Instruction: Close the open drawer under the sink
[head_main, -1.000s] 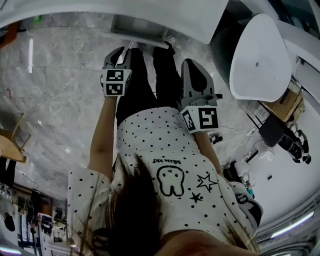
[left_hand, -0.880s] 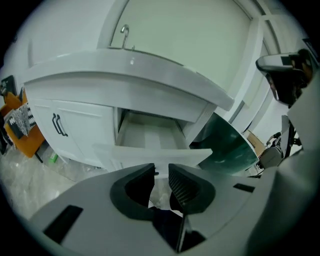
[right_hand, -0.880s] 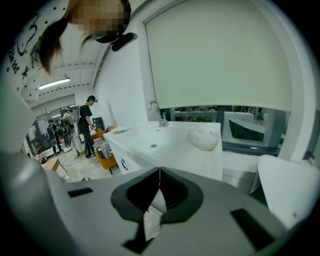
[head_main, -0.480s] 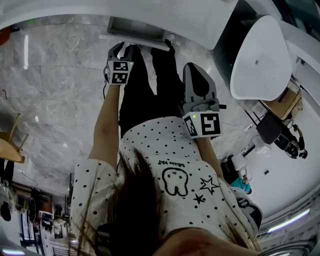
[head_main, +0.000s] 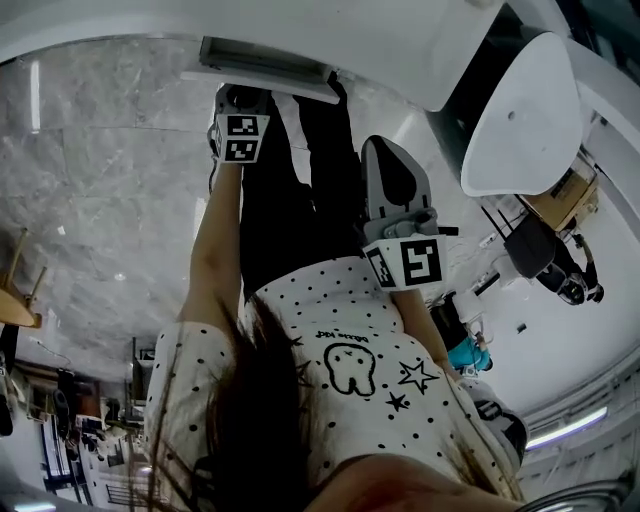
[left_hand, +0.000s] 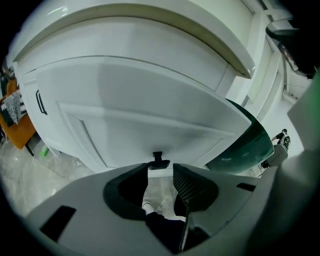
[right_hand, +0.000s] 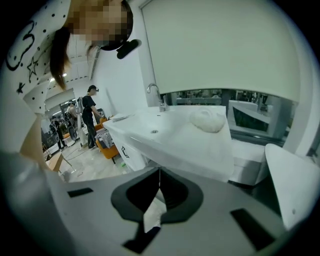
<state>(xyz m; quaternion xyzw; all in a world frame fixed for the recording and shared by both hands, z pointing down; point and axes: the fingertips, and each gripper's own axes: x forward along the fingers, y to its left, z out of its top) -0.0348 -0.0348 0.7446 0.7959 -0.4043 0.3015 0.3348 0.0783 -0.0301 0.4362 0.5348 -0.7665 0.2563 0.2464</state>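
Drawer (head_main: 262, 62) under the sink (right_hand: 165, 131) is recorded as pulled out, with its white front filling the left gripper view.

Left gripper (left_hand: 161, 170): the jaws have just been opening and are spread wide. Nothing is clasped between them. The small black handle (left_hand: 158, 161) is seen just beyond the tips, in line with the gap; whether it is touched cannot be told.

Right gripper (right_hand: 159, 175): the jaws are clenched together on nothing. It is held well apart from the drawer and aimed across the sink surface.

Step judged: approach to the drawer front, push not yet begun.

Risks noted:
- With the jaws spread, the handle could be straddled and snagged when the gripper is drawn away, so the drawer could be pulled back out.
- If only one jaw tip is pressed on the smooth front, a slip sideways is likely.
- A push applied off-centre could skew the drawer on its runners and jam it.
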